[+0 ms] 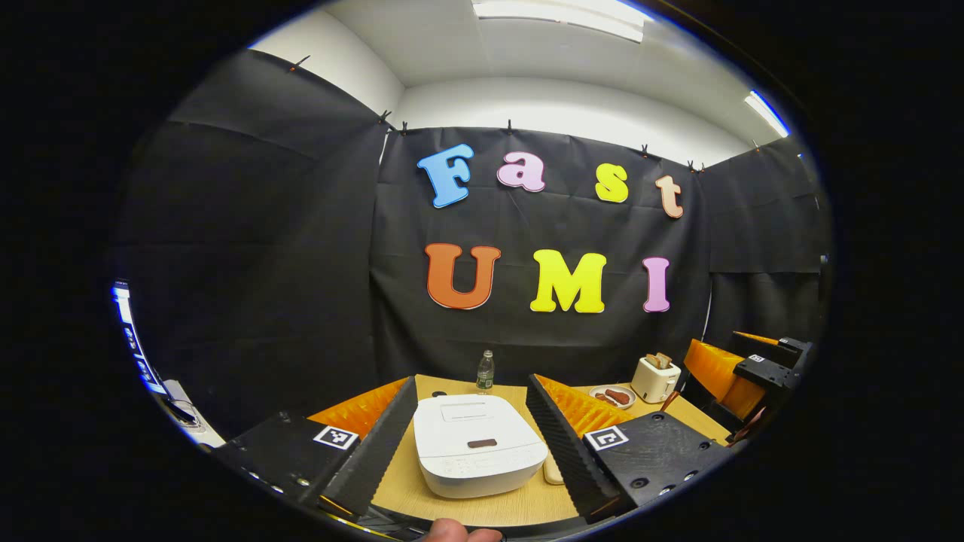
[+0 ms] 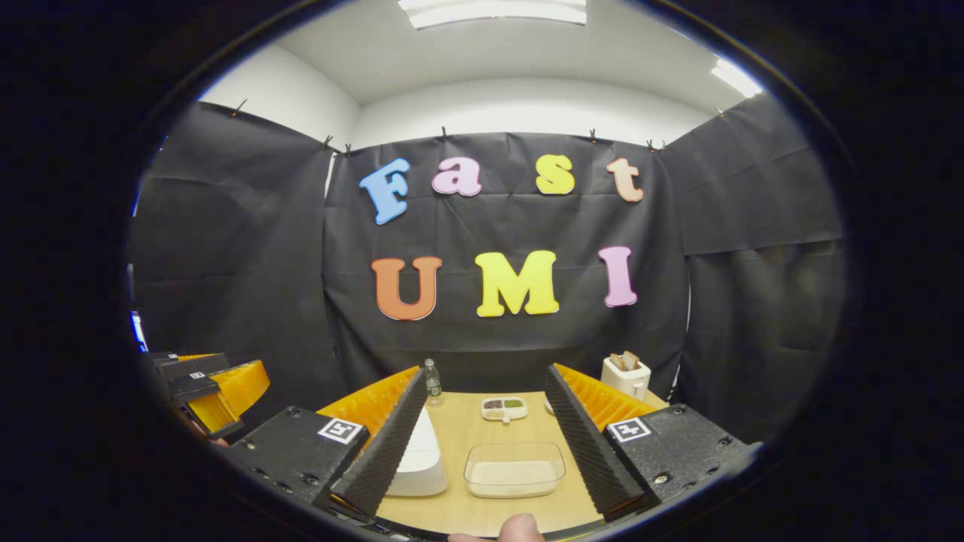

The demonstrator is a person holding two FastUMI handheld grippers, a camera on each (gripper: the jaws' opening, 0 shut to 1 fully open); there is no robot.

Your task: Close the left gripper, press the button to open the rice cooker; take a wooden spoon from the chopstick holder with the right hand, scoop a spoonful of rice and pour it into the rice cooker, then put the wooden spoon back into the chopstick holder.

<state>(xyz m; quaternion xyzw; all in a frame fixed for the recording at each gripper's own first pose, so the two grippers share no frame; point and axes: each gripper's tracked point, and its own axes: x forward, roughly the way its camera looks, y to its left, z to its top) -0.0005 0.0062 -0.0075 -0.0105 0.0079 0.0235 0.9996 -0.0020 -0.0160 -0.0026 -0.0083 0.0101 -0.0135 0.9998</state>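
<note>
Rice cooker (image 1: 477, 443), lid down, sits dead ahead between the left gripper (image 1: 473, 452)'s spread fingers (right gripper (image 2: 482, 452) likewise released, farther off), so those jaws must clench before pressing its front button (image 1: 482, 443).

I'm working in a recording booth staged as a kitchen: black cloth walls (image 1: 542, 226) clipped up across the middle, ceiling strip lights (image 1: 561, 15) at top. Low in frame, a wooden table (image 2: 520, 440) holds a rice cooker (image 1: 474, 444), toaster (image 1: 654, 379) and water bottle (image 1: 486, 372).
</note>
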